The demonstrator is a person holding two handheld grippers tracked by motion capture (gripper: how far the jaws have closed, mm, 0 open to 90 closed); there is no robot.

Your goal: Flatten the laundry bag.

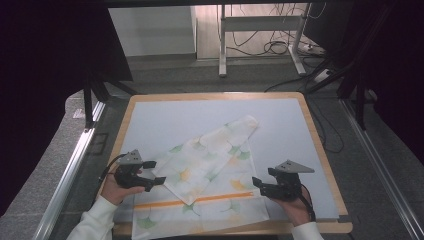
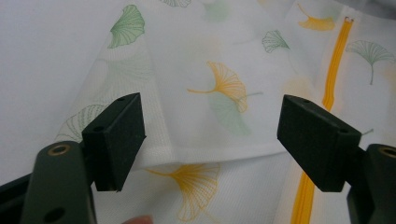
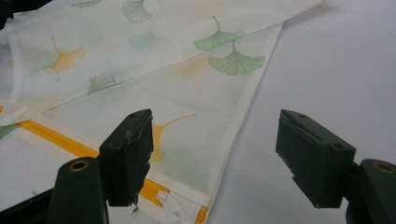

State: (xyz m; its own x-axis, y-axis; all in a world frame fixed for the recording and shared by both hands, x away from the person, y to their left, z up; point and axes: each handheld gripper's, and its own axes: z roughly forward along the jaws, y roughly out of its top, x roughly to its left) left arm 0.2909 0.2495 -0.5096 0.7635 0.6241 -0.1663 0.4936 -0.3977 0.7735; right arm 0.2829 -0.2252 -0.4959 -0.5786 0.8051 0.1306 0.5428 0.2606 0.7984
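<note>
1. The thing in hand is a thin white mesh laundry bag (image 1: pixel 210 170), or a zip pouch much like it, printed with green and orange ginkgo leaves. It lies flat on the pale mat of the counter (image 1: pixel 150 117), near the person's edge, with its lower hem hanging slightly over that edge.

2. Handling, as a judgement: it looks very light and limp, with no stiffness of its own. It should drape and fold wherever it is lifted, and a single layer could slip away from the one beneath. It is not fragile, though the fine weave might snag on a pad corner.

3. Where to take hold: an edge or a corner is the best place. In the left gripper view the folded edge (image 2: pixel 210 156) runs just ahead of the pads. In the right gripper view the bag's side edge (image 3: pixel 243 130) falls between the two pads. The zip seam is the firmest part to pinch.

4. Looks: one corner is folded over diagonally, making a long triangular flap that points to the far right. An orange zipper (image 1: pixel 200 200) crosses the lower part; its end tab shows in the right gripper view.

5. The left tongs (image 1: pixel 152 172) are spread wide, pinching nothing, at the flap's left corner. The right tongs (image 1: pixel 257 182) are also spread and empty, at the bag's right edge.
</note>
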